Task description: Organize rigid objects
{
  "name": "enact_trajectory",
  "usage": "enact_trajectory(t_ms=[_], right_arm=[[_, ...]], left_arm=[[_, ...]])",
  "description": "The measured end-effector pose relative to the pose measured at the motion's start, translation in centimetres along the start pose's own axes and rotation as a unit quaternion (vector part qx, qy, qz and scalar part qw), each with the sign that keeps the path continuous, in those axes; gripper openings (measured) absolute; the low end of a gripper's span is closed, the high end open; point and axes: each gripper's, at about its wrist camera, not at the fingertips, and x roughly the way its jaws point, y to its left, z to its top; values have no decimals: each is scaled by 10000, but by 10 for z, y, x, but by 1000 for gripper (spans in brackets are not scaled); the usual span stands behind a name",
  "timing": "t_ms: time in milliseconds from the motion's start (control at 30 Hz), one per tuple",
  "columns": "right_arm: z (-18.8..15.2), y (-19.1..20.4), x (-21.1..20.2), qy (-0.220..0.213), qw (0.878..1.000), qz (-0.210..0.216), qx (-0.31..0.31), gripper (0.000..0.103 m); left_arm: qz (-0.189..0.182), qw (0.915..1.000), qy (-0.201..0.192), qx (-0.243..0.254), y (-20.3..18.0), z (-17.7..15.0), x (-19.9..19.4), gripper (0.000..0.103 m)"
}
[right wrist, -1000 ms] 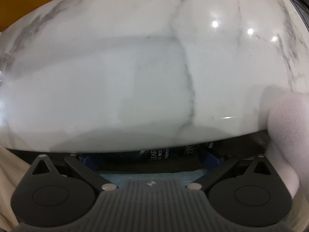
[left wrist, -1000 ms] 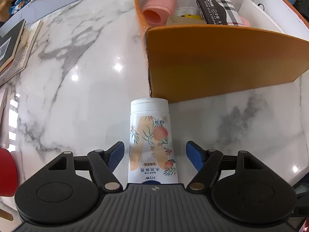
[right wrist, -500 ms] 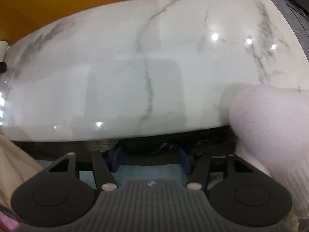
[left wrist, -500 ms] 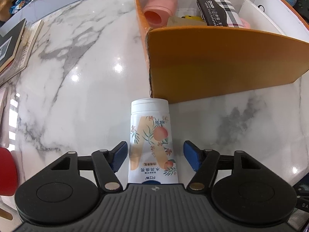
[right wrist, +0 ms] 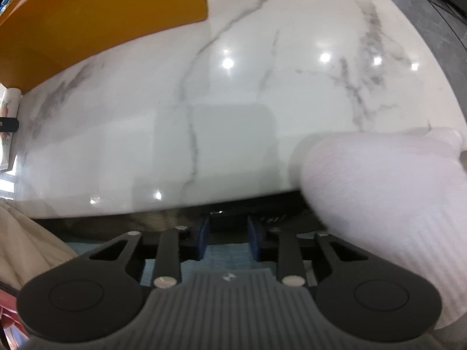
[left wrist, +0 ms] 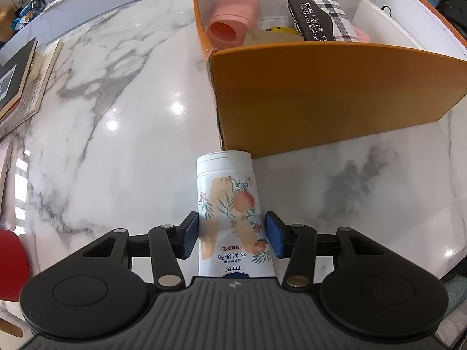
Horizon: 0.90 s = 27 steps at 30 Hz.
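**Left tongs clamped on the tube at the foot of the orange box**

Nearest to me, my left tongs (left wrist: 232, 234) are grasping the white tube (left wrist: 230, 213) with the peach-and-flower print. Both blue pads (left wrist: 189, 234) press against its sides, low on the printed body, with the label text facing me upside down. The tube lies along the line of my fingers, its white cap pointing away from me and ending just beside the near corner of the orange box (left wrist: 321, 99). It lies over the marble surface (left wrist: 116, 134); I cannot tell whether it rests there or is lifted.

My right tongs (right wrist: 227, 237) sit at the near edge of the same surface, below its rim. Their blue pads stand a little apart with a dark band showing in the gap between them. I cannot tell whether they are gripping anything. A hand in a white glove (right wrist: 388, 192) is close on their right side, blurred. In that view the tube and the tip of my left tongs show at the far left edge, and the orange box wall fills the upper left.

Farther off, inside the box, lie a pink cup (left wrist: 233, 19) on its side with its mouth toward me, a black and plaid case (left wrist: 318, 17) with white lettering, something yellow between them, and a white board (left wrist: 382, 23) leaning at the right.

Beyond the box on the left, at the edge of the surface, a stack of books (left wrist: 20, 78) lies flat.
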Motion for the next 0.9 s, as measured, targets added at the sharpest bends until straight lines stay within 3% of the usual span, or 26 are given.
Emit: enact_trajectory(t_ms=[333,500,567,767,900], right_arm=[[-7,-19,-9,-160,9998,-86,18,1],[-2,-34,-17,-271,9986,266,355,13],[4,-35,-23,-293,9981,350,419,25],[12,-24,-25,-330,9978,405,-414,28],[6,-16,-17,-317,9820,173,-1852,28]], left_arm=[[40,10000,-15,88,-1,-1,-1,56],[34,9999,-13,101,-1,0,-1,56],[24,9999,-19,98,-1,-1,-1,56],[-74,10000,-17,-1,2,-1,0,56],[-169,9998,-22,-90,7,-2,0,56]])
